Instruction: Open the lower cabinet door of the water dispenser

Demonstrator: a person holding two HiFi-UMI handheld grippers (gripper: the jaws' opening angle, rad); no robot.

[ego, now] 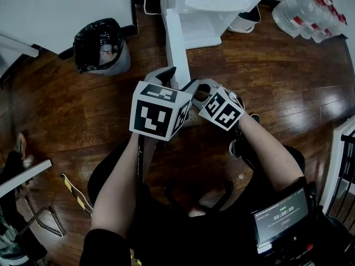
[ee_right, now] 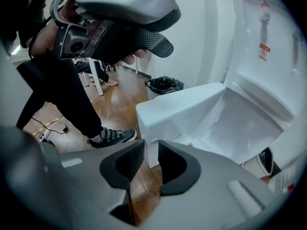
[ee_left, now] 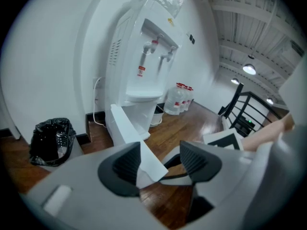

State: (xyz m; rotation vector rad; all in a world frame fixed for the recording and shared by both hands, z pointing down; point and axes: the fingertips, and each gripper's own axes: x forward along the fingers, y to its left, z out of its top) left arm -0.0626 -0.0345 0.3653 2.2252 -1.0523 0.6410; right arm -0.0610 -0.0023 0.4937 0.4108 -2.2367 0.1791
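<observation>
The white water dispenser (ee_left: 144, 56) stands against the wall. Its lower cabinet door (ego: 176, 49) is swung out toward me, edge-on in the head view. My left gripper (ego: 177, 82) is at the door's free end. In the left gripper view that end (ee_left: 144, 152) lies between the jaws of the left gripper (ee_left: 160, 164), against the left pad, with a gap to the right pad. My right gripper (ego: 201, 96) is just right of it. The right gripper (ee_right: 151, 162) has a narrow gap with only floor showing through. Beyond it are the open door (ee_right: 187, 111) and the bare cabinet inside (ee_right: 240, 123).
A black-bagged trash bin (ego: 100, 46) stands left of the dispenser. A pack of water bottles (ego: 308, 13) lies at the far right, and a dark railing (ego: 346, 165) runs along the right edge. My shoe (ee_right: 112, 137) rests on the wood floor (ego: 277, 76).
</observation>
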